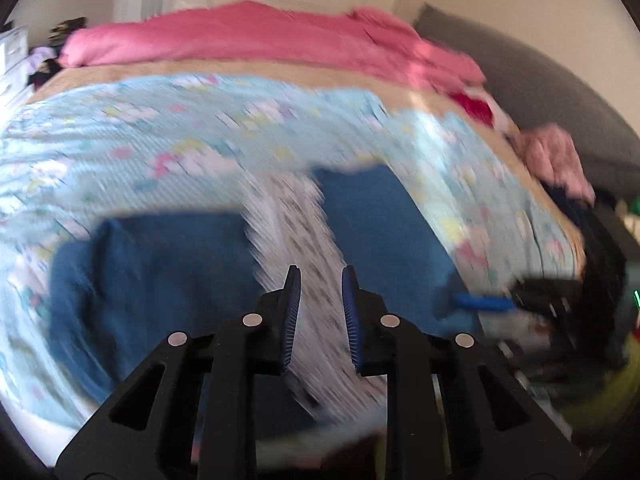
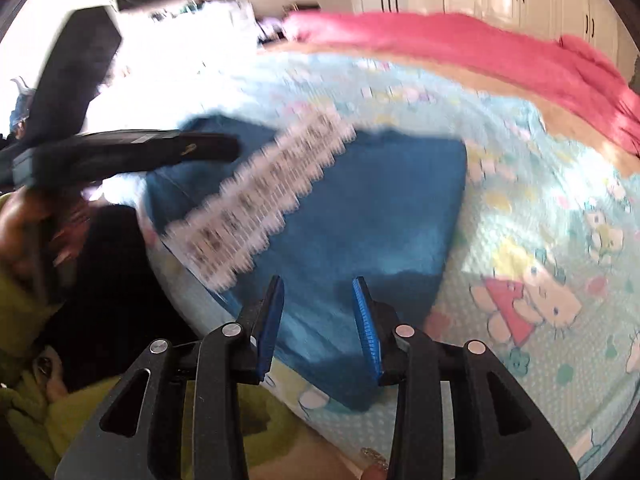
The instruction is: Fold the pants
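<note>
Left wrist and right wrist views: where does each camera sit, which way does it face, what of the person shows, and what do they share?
Left wrist: rides on the left tongs, tilted down over the blue pants on the bed's cartoon-print sheet; the right tongs enter at the right edge.
Right wrist: rides on the right tongs, angled down at the pants; the left tongs and a hand show at left.
Shared: pants with white patterned stripe, sheet, pink blanket; both pictures are motion-blurred.
</note>
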